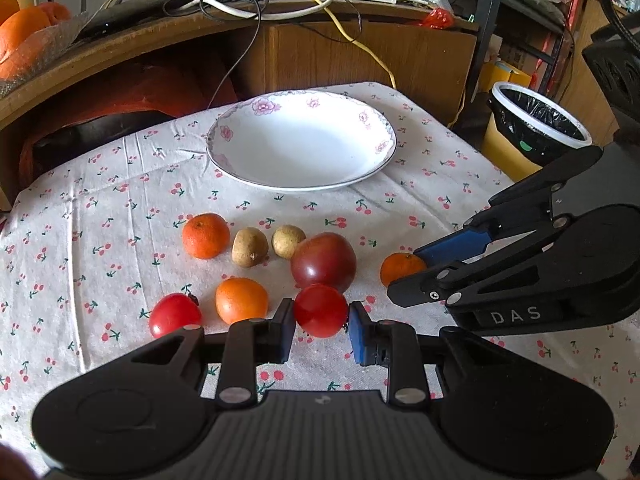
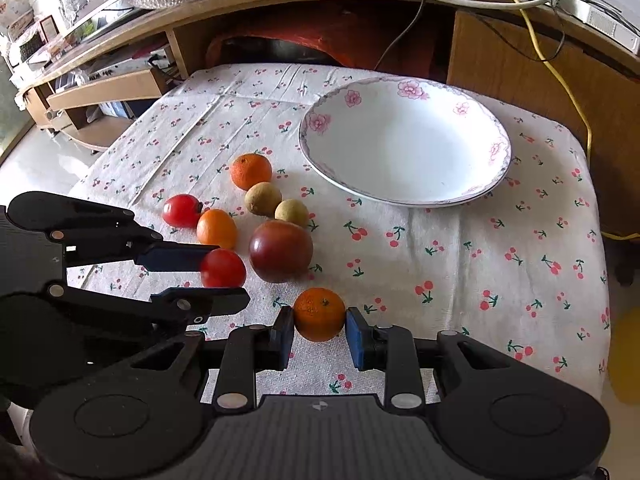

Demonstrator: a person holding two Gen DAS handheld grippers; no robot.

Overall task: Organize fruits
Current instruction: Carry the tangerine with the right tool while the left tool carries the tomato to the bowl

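The left gripper (image 1: 321, 316) has its jaws clamped on a glossy red tomato (image 1: 320, 310) near the table's front edge. The right gripper (image 2: 319, 322) grips a dimpled mandarin (image 2: 319, 314), half hidden in the left view. The flower-rimmed plate (image 2: 472, 196) sits toward the far edge.
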